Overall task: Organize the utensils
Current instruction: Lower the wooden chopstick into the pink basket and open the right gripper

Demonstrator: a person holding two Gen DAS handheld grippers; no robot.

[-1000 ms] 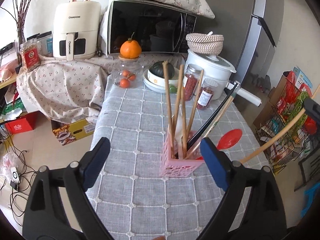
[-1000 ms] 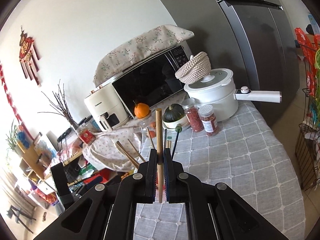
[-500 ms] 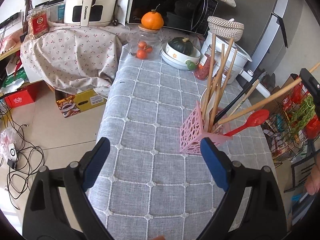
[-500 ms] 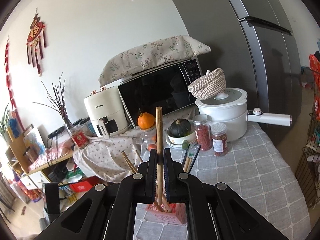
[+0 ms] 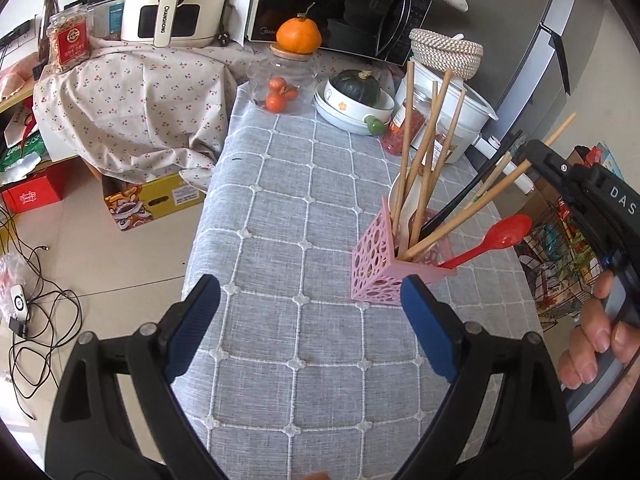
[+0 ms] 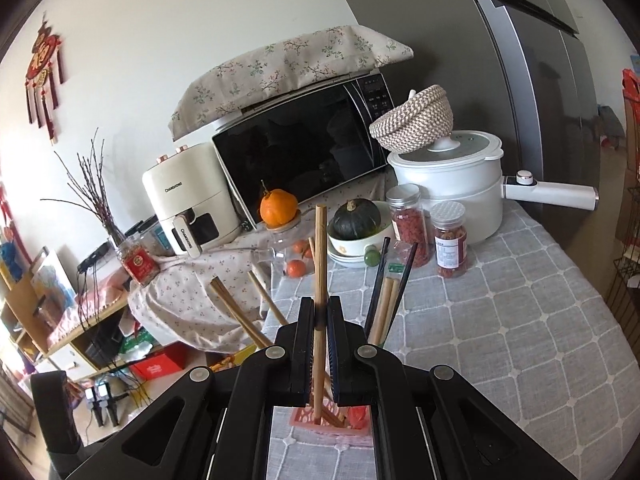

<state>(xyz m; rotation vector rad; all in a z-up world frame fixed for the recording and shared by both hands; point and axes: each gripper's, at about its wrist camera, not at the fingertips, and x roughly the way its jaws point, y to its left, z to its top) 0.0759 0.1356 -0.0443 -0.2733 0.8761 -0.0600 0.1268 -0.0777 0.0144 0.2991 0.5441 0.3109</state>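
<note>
The right hand-held gripper point(image 6: 320, 344) pinches a light, stiff, smooth wooden chopstick point(image 6: 319, 280) mid-shaft at frame centre, its lower end over the pink perforated utensil holder point(image 5: 380, 256) on the desk point(image 5: 280, 200), while the left hand-held gripper point(image 5: 310, 320) gapes empty.

Black tool point(image 5: 310, 308) frames, blue pads point(image 5: 426, 330), seemingly silver screws.

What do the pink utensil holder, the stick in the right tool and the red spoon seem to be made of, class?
Pink utensil holder: likely matte moulded plastic, walls pierced with round holes. Stick: probably bamboo or wood, pale tan, unvarnished look. Red spoon: glossy plastic, uniform colour with highlights.
</note>
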